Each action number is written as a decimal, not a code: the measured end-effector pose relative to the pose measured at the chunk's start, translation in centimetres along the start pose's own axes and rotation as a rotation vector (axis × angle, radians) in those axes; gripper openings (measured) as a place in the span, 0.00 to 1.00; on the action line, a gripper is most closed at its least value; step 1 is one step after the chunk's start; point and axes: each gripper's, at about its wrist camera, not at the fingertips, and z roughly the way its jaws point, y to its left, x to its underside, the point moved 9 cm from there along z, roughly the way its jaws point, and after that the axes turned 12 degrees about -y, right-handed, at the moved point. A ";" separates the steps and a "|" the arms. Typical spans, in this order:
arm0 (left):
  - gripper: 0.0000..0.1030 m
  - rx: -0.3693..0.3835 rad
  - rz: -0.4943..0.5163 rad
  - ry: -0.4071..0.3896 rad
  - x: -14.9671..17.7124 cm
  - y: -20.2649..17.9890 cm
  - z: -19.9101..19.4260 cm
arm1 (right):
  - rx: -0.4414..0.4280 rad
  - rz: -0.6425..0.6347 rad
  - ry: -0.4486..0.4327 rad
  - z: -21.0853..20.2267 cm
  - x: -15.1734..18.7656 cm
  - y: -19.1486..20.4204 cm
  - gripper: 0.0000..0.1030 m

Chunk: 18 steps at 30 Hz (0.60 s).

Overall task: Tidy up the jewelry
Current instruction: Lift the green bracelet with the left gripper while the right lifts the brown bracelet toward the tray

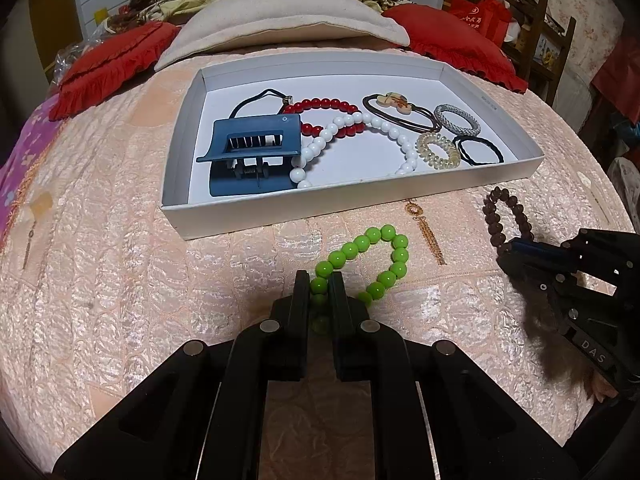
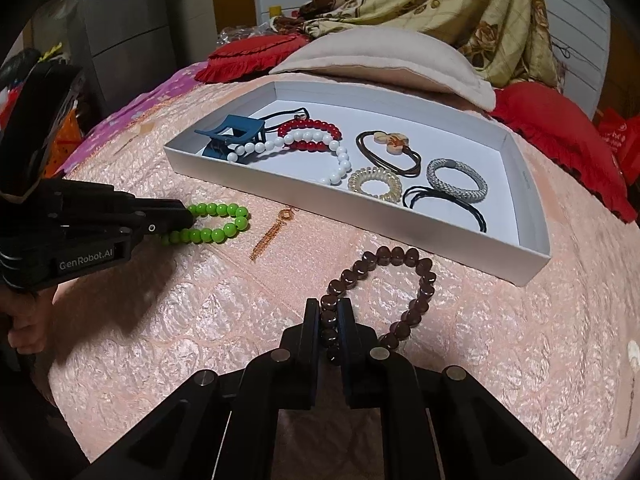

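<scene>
A white tray (image 1: 532, 168) is lying on the peach quilted bedspread (image 1: 120, 280) of a bed, and everything else is being placed in relation to it. Just in front of its near wall, a green bead bracelet (image 1: 372, 256) is being gripped by the left tongs (image 1: 319, 284) — the jaws are being held narrow, pinched on a few beads at the loop's near end, while the remainder of the loop is resting on the bedspread. Off the tray's near right corner, a brown bead bracelet (image 2: 404, 292) is being clamped in the same way by the right tongs (image 2: 329, 312), its loop spread on the fabric towards the tray. Inside the tray, a blue hair claw (image 1: 250, 156) is sitting at the left end, with a white bead necklace (image 1: 352, 136) draped over a red bead bracelet (image 1: 328, 114) beside it. Further right in the tray, a brown hair tie with a bow (image 1: 396, 110), a clear spiral hair tie (image 1: 438, 150), a silver braided band (image 1: 458, 120) and a black hair elastic (image 1: 478, 151) are being kept. Beyond the tray's far wall, a beige pillow (image 1: 288, 20) and red cushions (image 1: 112, 64) are lying.
</scene>
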 end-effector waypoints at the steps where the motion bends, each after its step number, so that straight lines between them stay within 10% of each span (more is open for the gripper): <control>1: 0.08 0.000 0.000 0.000 0.0 0.0 0.0 | 0.000 0.010 -0.003 -0.1 0.0 0.0 0.08; 18: 0.07 0.005 -0.111 -0.082 -2.2 1.6 -2.4 | 0.024 0.175 -0.203 -4.5 -3.9 -2.3 0.08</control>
